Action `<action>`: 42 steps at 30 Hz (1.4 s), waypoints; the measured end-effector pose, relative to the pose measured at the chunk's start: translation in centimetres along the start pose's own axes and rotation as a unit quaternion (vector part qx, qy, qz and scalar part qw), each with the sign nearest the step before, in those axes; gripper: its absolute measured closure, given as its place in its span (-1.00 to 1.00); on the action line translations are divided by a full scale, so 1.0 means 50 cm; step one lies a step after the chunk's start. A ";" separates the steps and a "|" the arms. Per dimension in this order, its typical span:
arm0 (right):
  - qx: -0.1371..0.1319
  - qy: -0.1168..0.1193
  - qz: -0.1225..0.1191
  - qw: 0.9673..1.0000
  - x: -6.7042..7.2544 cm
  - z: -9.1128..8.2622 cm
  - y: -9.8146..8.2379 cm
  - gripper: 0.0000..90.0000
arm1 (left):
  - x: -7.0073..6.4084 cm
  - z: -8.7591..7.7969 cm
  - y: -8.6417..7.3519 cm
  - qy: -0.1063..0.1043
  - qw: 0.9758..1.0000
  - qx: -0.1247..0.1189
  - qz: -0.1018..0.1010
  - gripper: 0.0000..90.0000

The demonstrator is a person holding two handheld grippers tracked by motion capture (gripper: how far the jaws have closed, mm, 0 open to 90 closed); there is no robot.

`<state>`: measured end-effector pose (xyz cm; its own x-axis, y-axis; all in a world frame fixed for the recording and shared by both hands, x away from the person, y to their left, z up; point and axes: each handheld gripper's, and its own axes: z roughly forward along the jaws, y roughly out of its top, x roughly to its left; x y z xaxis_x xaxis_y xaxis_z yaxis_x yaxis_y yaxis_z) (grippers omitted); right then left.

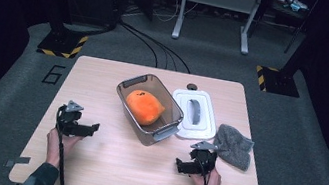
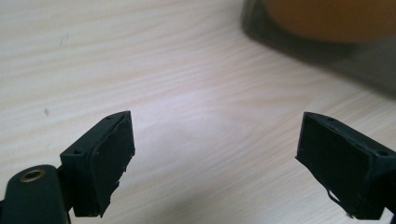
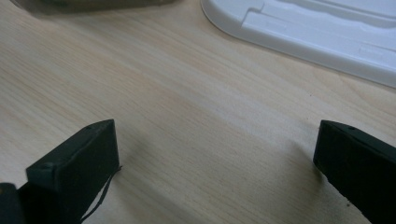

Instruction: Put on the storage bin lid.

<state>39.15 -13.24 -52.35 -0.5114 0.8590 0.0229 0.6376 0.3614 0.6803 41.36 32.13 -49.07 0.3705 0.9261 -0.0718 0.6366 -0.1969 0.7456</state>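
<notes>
A clear grey plastic bin (image 1: 148,108) sits mid-table with an orange soft toy (image 1: 144,106) inside. Its white lid (image 1: 193,113) with a grey handle lies flat just right of it. A grey cloth (image 1: 234,145) lies right of the lid. My left gripper (image 1: 79,126) rests on the table left of the bin, open, with only bare wood between its jaws; the bin's corner (image 2: 327,51) shows ahead at upper right. My right gripper (image 1: 189,166) rests near the front right, below the lid, also open over bare wood, with the lid's edge (image 3: 308,32) ahead.
The light wooden table (image 1: 105,163) has open room along its front and left side. A small dark round object (image 1: 191,87) lies behind the lid. Beyond the table are floor cables and a metal frame stand (image 1: 215,10).
</notes>
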 end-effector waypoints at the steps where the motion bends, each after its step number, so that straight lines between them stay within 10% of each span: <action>1: -0.001 0.002 0.003 1.000 0.000 -0.002 0.002 -1.00 | 0.002 0.004 -0.008 0.009 1.000 -0.001 0.000 -0.76; 16: -0.015 -0.011 0.013 1.000 -0.043 -0.043 0.064 -1.00 | 0.015 0.044 -0.040 0.015 0.998 0.057 0.015 -0.77; 21: -0.015 -0.017 0.020 1.000 -0.070 -0.042 0.095 -1.00 | 0.016 0.044 -0.044 0.020 0.998 0.052 0.020 -0.77; 24: -0.013 -0.017 0.027 0.999 -0.083 -0.036 0.115 -1.00 | 0.012 0.046 -0.064 0.032 0.999 0.004 0.019 -0.77; 42: 0.010 -0.022 0.045 0.999 -0.145 0.042 0.223 -0.85 | 0.009 0.046 -0.066 0.033 0.999 0.003 0.016 -0.77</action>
<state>51.17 -14.66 -46.49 -0.4261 0.9032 0.0513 0.6917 0.2886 0.6620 40.97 32.49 -53.08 0.3457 0.9383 -0.0038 0.6297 -0.2290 0.7423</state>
